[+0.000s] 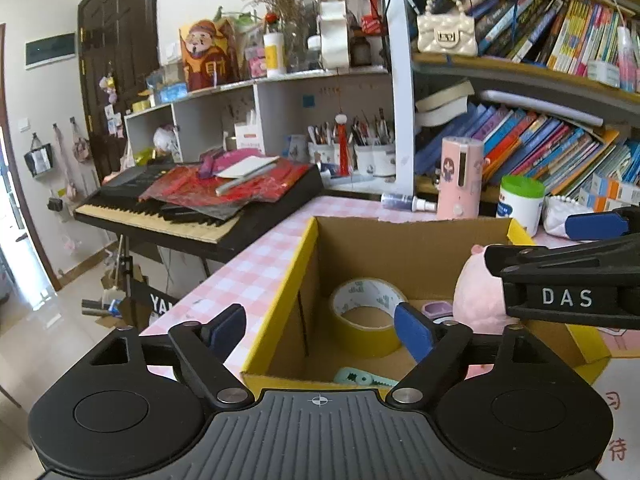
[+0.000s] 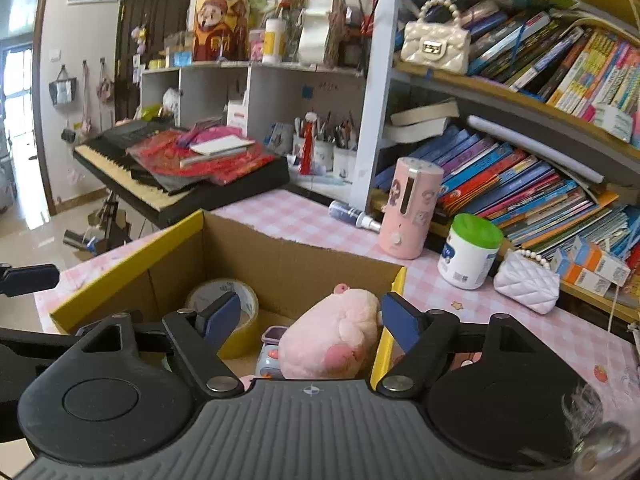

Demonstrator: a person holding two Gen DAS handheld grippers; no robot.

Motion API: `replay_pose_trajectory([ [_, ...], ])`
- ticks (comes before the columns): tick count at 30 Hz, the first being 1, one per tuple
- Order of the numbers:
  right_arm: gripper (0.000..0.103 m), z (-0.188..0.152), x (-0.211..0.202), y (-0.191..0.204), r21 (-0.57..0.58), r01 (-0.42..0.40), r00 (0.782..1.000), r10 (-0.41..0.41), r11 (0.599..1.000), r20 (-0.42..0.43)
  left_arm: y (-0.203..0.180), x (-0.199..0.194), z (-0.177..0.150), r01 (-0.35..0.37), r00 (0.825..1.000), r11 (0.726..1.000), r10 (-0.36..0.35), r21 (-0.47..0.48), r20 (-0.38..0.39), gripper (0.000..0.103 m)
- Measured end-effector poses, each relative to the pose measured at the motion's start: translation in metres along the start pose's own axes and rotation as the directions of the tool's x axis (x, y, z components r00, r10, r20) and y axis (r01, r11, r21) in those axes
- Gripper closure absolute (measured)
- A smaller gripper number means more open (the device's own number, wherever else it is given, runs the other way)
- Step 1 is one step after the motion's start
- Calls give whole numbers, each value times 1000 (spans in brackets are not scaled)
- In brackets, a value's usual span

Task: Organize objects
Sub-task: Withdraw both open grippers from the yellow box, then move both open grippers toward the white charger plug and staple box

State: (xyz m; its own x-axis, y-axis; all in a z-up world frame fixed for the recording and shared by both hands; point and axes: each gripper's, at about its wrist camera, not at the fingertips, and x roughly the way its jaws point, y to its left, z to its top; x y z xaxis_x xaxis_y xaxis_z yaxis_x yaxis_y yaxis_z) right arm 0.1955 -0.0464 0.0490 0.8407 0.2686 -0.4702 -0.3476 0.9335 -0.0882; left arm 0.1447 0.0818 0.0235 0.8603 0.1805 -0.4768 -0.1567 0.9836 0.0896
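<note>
Left gripper (image 1: 320,330) wide open, empty, right gripper (image 2: 310,314) open above pink plush (image 2: 328,340)

Home study, bookshelf (image 2: 520,92), keyboard piano (image 1: 192,216)

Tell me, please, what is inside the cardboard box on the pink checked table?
Inside the cardboard box lie a yellow tape roll, a pink plush toy, a small lilac-lidded container and a mint-green item. The floor beneath the plush is covered.
</note>
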Motion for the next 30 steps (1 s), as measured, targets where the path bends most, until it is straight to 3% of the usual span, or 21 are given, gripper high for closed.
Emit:
replay_pose_trajectory([
  [13,23,-23,-51,8,34,66,998,-66,997,21,19,-42,-20,-10,1000,1000,10,-15,-1,17],
  [30,20,-81,-105,33,97,129,988,-119,987,-100,30,-93,-65,7,997,1000,-5,24,-76,15],
])
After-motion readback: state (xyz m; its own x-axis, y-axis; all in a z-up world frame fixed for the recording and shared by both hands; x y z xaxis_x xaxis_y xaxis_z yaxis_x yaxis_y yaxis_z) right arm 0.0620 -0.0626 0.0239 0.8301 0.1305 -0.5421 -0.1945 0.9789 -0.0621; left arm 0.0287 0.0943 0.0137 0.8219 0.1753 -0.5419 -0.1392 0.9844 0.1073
